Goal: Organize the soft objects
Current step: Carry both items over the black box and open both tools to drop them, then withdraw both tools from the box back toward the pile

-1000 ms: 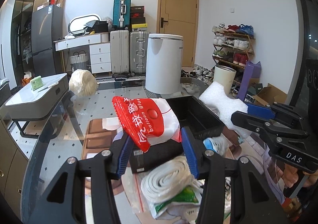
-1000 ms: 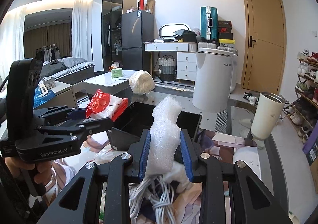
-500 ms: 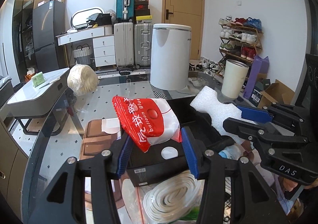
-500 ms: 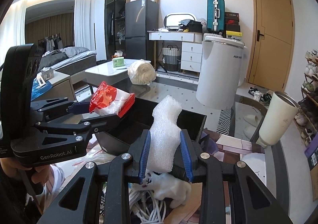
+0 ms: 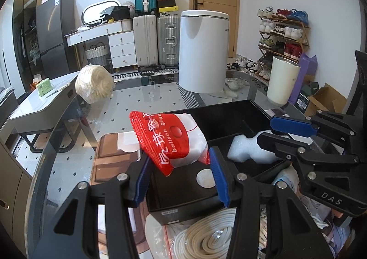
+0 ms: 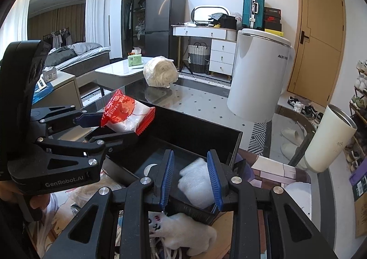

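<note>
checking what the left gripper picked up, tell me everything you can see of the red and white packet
The red and white packet is a soft, glossy plastic bag: a red printed panel with white Chinese characters and the words "balloon glue", a serrated red sealed edge, and a translucent white body that looks stuffed. The left gripper is shut on its lower end, blue fingers pinching it. It sticks up, tilted, held in the air above the near end of the black box, touching nothing else.

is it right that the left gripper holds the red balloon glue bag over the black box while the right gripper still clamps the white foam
Not quite. The right gripper has opened; the white foam lies loose in the black box, as the right wrist view shows. The left gripper does hold the red balloon glue bag over the box.
</note>
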Available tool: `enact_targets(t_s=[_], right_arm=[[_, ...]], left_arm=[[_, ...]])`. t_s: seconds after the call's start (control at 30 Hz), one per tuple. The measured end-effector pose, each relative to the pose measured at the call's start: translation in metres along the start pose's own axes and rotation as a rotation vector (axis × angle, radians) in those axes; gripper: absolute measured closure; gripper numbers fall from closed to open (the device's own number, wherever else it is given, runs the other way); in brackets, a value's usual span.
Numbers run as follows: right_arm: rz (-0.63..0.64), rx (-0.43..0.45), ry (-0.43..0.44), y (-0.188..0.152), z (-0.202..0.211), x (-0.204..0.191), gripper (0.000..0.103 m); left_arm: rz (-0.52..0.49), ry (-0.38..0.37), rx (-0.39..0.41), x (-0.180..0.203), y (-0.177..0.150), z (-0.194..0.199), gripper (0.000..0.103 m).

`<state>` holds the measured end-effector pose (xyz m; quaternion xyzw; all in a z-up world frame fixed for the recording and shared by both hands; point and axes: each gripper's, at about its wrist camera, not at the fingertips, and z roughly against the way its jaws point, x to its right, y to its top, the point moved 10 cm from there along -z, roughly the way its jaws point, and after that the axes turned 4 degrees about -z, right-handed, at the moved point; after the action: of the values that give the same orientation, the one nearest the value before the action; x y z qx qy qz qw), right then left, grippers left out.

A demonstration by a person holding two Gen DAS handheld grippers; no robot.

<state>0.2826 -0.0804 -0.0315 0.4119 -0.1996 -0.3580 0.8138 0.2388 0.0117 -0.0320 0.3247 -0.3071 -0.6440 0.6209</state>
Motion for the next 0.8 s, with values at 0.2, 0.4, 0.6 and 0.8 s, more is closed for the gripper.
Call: enact_targets(t_s=[0.2,0.4,0.6,0.8], right_arm=[[0.010,0.022,-0.013,0.003,0.009,0.001,0.070],[-0.019,0.047,-0.028,0.001,0.032,0.007,0.049],[-0.085,0.073,-0.043,-0.013,0.061,0.014,0.013],[-0.139,0.088,-0.046,-0.030,0.080,0.010,0.001]], left_arm=[[0.007,-0.028,-0.001,0.004,0.001,0.000,0.044],[0.001,-0.038,0.035,0.010,0.003,0.016,0.017],[0.037,-0.019,0.081,0.007,-0.006,0.040,0.000],[0.053,0.019,0.086,0.009,-0.022,0.055,0.000]])
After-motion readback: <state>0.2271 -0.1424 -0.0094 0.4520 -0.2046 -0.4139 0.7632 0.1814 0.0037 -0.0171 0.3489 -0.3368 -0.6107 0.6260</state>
